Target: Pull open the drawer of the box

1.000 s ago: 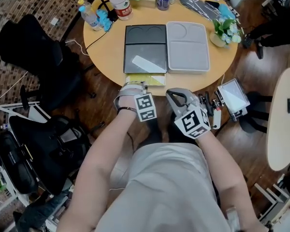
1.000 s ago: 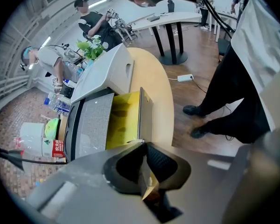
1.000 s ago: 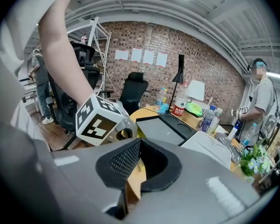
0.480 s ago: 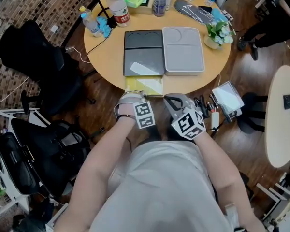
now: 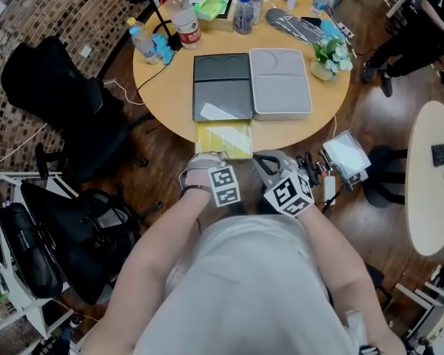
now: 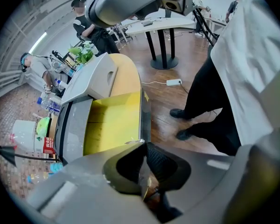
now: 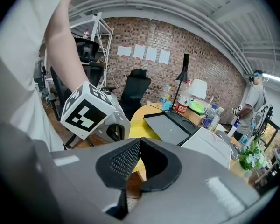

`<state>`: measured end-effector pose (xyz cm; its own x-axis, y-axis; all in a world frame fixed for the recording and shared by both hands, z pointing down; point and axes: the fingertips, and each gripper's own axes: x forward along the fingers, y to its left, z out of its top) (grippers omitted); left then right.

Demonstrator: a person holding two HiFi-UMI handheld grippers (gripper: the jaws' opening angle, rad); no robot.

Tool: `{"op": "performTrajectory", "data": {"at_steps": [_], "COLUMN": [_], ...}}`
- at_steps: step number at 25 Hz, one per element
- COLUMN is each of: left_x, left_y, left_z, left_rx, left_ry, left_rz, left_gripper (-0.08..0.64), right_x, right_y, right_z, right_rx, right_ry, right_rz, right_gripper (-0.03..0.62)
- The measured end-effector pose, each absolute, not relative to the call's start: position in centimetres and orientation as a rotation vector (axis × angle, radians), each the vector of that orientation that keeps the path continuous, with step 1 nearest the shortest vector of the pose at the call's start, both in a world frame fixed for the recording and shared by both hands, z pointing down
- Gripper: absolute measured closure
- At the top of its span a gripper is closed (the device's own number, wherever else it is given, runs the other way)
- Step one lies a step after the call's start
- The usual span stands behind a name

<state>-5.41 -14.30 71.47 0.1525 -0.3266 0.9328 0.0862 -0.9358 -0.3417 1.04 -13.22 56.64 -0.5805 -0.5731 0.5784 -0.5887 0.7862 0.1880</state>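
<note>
Clenching on the front lip of the yellow drawer (image 5: pixel 223 139), my left tongs (image 5: pixel 207 156) sit closest to my body. The head view hides that pinch behind the marker cube. Only the left gripper view shows the thin front edge of the drawer (image 6: pixel 112 120) running down between the pads of the left tongs (image 6: pixel 142 148).

My right tongs (image 5: pixel 265 159) hang just beside the left ones, off the table (image 5: pixel 163 80). In the right gripper view the right tongs (image 7: pixel 139 146) are pressed together with nothing between them, which the head view cannot show.

From above, the drawer sticks out past the table's near rim, under the dark grey box (image 5: pixel 222 87). A light grey box (image 5: pixel 280 80) lies touching the dark one on its right. Farther back stand a bottle (image 5: pixel 183 9) and a potted plant (image 5: pixel 331 50).

A second ago only a narrow yellow strip showed at the dark box's near edge. Now far more of the drawer is out, and both tongs have come back toward me.
</note>
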Motion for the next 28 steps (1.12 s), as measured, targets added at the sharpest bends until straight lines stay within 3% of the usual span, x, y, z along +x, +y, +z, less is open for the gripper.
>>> {"op": "performTrajectory", "data": {"at_steps": [28], "left_x": [-8.1], "left_y": [-10.3], "left_z": [74.3], "left_rx": [-2.164], "left_ry": [0.080], "left_rz": [-1.939], "left_gripper": [0.534], "right_x": [0.4], "right_y": [-11.4], "right_z": [56.6], "right_rx": [0.967], "right_ry": [-2.306], "right_rz": [0.058], "right_gripper": [0.589]}}
